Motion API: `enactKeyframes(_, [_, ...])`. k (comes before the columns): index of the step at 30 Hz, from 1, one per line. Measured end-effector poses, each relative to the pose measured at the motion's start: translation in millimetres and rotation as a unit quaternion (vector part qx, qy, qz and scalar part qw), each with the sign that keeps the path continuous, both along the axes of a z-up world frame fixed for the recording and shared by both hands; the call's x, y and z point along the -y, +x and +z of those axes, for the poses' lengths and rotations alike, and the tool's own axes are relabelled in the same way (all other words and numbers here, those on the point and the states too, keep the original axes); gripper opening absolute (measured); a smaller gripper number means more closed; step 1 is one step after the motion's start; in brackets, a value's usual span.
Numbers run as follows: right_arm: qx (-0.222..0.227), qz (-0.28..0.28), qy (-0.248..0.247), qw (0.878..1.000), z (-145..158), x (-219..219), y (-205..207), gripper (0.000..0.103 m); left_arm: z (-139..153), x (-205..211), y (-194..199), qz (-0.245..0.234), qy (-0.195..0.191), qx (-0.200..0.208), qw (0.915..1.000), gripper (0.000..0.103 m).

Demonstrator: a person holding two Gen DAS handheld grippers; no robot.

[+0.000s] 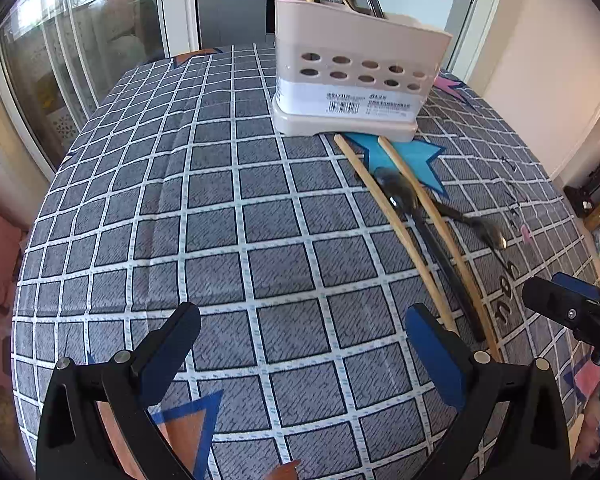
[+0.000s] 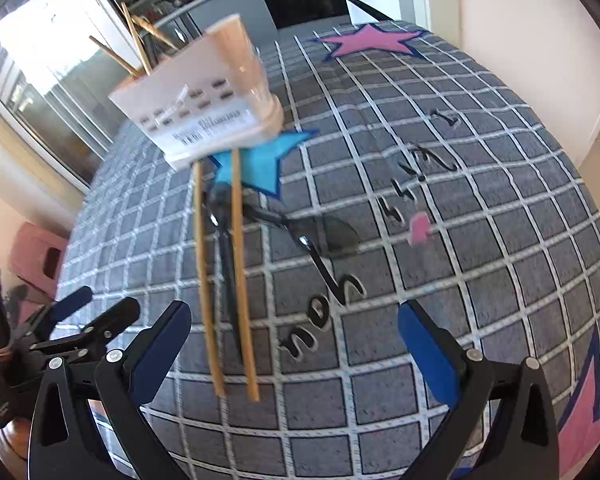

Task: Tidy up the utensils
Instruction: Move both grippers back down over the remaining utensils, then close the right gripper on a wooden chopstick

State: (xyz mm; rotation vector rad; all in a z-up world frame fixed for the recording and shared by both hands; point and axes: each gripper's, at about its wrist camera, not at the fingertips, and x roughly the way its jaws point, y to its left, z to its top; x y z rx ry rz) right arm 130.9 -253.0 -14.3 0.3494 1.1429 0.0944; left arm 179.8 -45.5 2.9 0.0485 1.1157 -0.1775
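Here, two long bamboo chopsticks (image 2: 236, 280) lie side by side on the grey grid-patterned tablecloth (image 1: 220, 240) covering the surface, two dark metal spoons (image 1: 400, 196) between and beside them. Both the left gripper (image 1: 300, 336) and right gripper (image 2: 294, 332) hover with jaws spread wide, empty. The cream perforated plastic utensil holder (image 1: 352, 76), barcode label unreadable, holds chopsticks and metal utensils.

We see a barcode label (image 1: 346, 104) on the utensil holder (image 1: 356, 68), its print too small to read. Black script letters (image 2: 324, 312) on the tablecloth (image 2: 480, 240) elude us.
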Motion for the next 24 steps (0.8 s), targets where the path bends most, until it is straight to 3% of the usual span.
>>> enactKeyframes(8, [-0.01, 0.015, -0.006, 1.0, 2, -6, 5, 0.103, -5, 0, -1, 0.001, 0.03, -0.004, 0.9995, 0.103])
enactKeyframes(24, [-0.032, 0.036, -0.01, 0.999, 2, -19, 40, 0.103, -15, -17, 8, 0.027, 0.012, -0.04, 0.9988, 0.103])
